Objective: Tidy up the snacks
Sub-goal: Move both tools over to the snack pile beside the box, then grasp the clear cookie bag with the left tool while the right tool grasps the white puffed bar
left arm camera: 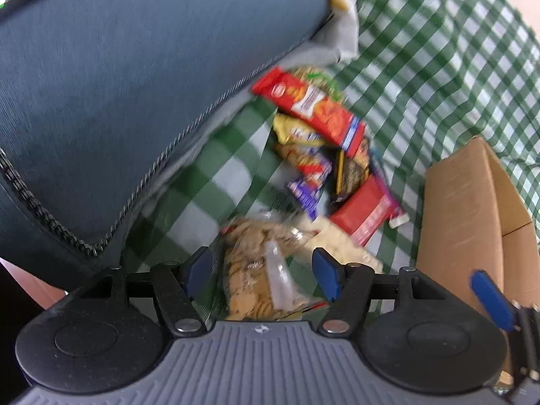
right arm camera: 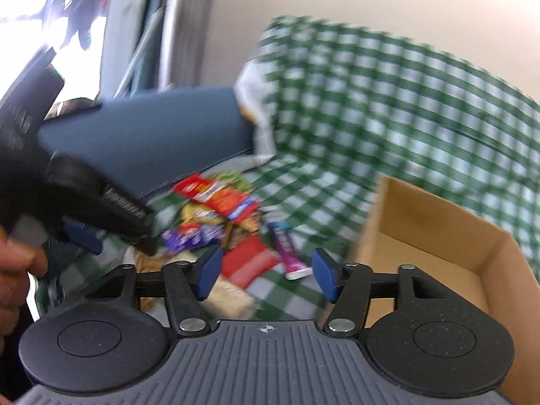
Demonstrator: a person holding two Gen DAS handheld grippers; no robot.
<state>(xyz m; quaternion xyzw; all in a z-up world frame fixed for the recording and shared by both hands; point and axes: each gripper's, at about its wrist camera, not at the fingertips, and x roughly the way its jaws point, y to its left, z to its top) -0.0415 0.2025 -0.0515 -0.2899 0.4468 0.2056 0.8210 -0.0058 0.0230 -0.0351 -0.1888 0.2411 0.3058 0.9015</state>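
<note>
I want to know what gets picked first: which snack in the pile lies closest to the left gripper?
The clear bag of round biscuits. It lies right between the left gripper's open fingers, at the pile's near end; the red, yellow and purple packets all sit farther off.

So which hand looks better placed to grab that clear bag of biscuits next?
Probably the left. The left claw is open with the bag of biscuits right between its fingers, seemingly ungripped. The right claw is also open but hangs over the red packet, nearer the cardboard box.
</note>
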